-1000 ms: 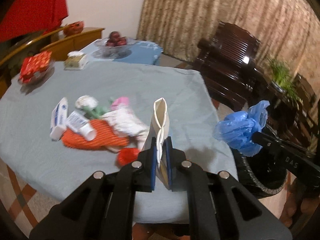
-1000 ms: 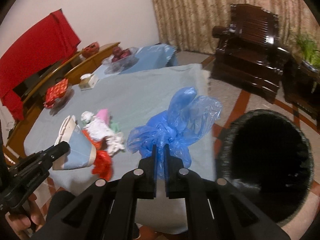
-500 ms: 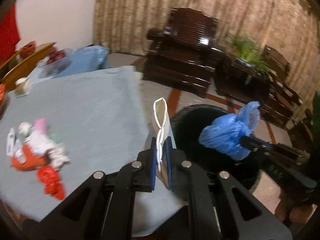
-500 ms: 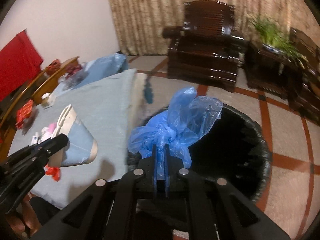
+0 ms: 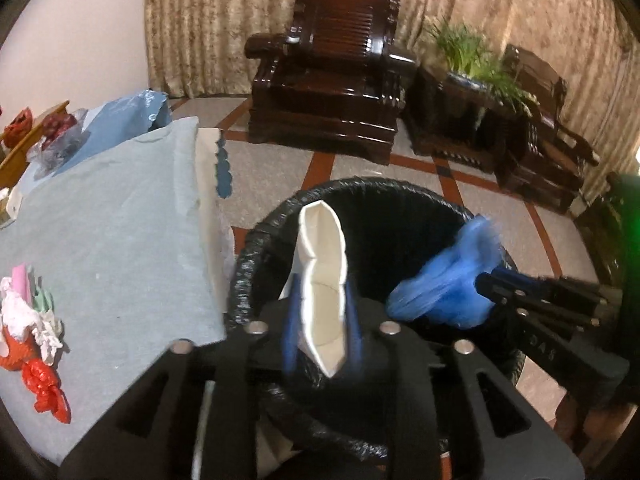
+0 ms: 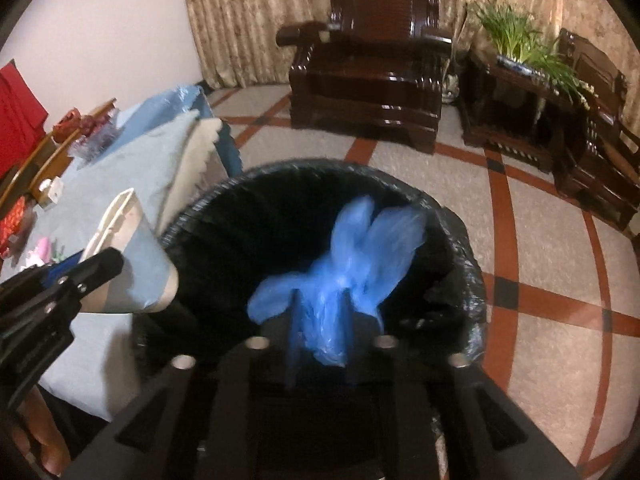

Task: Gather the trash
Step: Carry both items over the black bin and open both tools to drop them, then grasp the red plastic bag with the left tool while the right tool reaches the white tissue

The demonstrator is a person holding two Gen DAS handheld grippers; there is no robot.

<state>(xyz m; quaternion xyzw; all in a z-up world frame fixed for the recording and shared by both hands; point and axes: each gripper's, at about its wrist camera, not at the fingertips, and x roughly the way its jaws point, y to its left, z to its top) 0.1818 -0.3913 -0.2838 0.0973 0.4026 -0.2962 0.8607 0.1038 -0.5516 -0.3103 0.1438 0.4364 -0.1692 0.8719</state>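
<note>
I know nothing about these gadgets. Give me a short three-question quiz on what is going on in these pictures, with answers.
1. True or false: the right hand-held gripper has the blue plastic bag over the open black bin.
2. What does the left hand-held gripper have between its fingers? A) a red wrapper B) a flattened paper cup C) a tube
3. Fill in: the trash pile not yet collected lies on the ___.

Key: 1 true; 2 B; 3 table, with its pale blue cloth.
</note>
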